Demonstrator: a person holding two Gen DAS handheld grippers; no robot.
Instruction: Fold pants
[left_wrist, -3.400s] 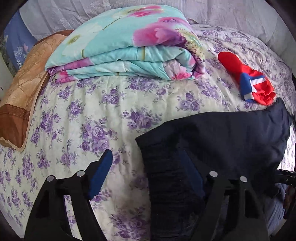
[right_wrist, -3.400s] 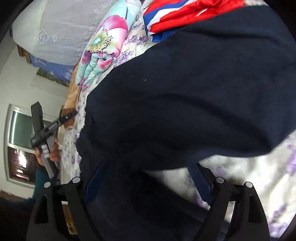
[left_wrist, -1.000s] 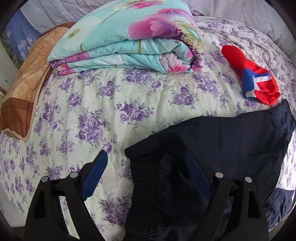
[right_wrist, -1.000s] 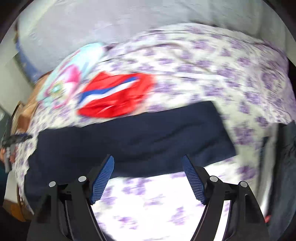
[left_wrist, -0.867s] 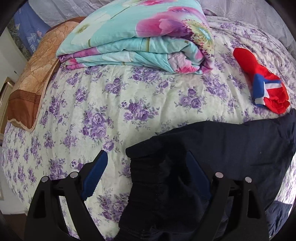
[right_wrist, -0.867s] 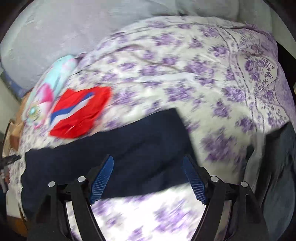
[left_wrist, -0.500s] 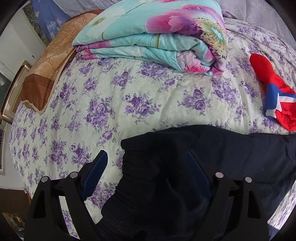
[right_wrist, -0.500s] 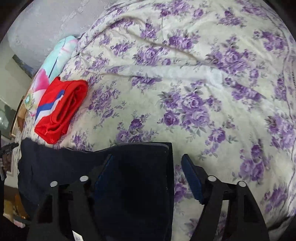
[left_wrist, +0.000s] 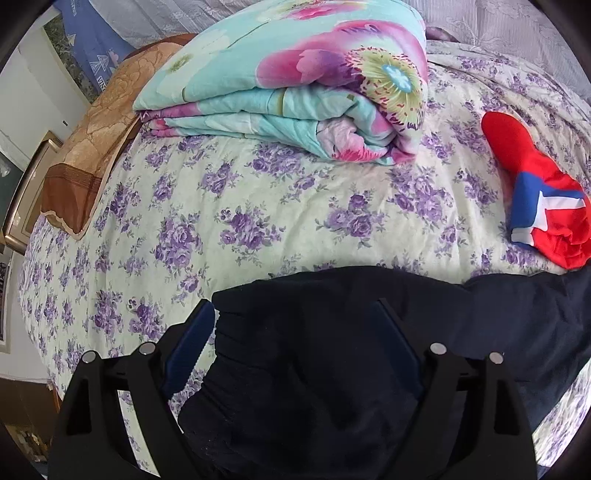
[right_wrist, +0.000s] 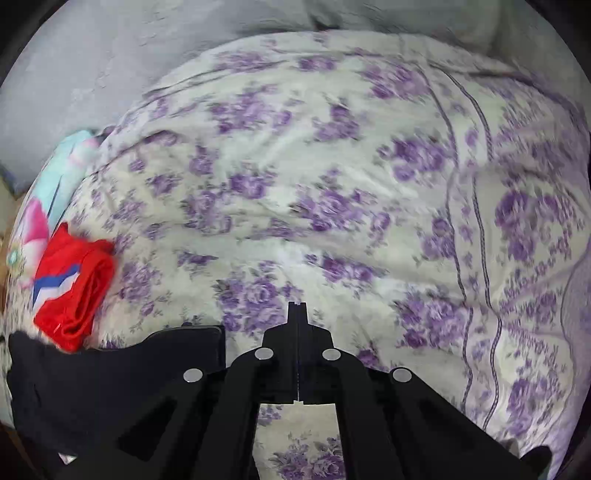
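Dark navy pants (left_wrist: 480, 321) lie stretched across the near side of the flowered bedspread (left_wrist: 258, 206). My left gripper (left_wrist: 291, 308) hangs open over their gathered waist end, so dark cloth fills the gap between the blue pads (left_wrist: 188, 343). The left pad sits at the cloth's edge. In the right wrist view the pants' other end (right_wrist: 110, 373) lies flat at the lower left. My right gripper (right_wrist: 297, 306) is shut just to the right of that end, over bare bedspread (right_wrist: 332, 184). Nothing shows between its tips.
A folded turquoise and pink quilt (left_wrist: 295, 81) takes up the back of the bed. A folded red, blue and white garment (left_wrist: 546, 214) (right_wrist: 74, 291) lies beyond the pants. A brown pillow (left_wrist: 96, 140) hangs over the left edge, where the bed drops off.
The right gripper's jaws went from wide open to shut while it swept right, past the pants' end. The left gripper shifted a little along the waist end and stayed open.
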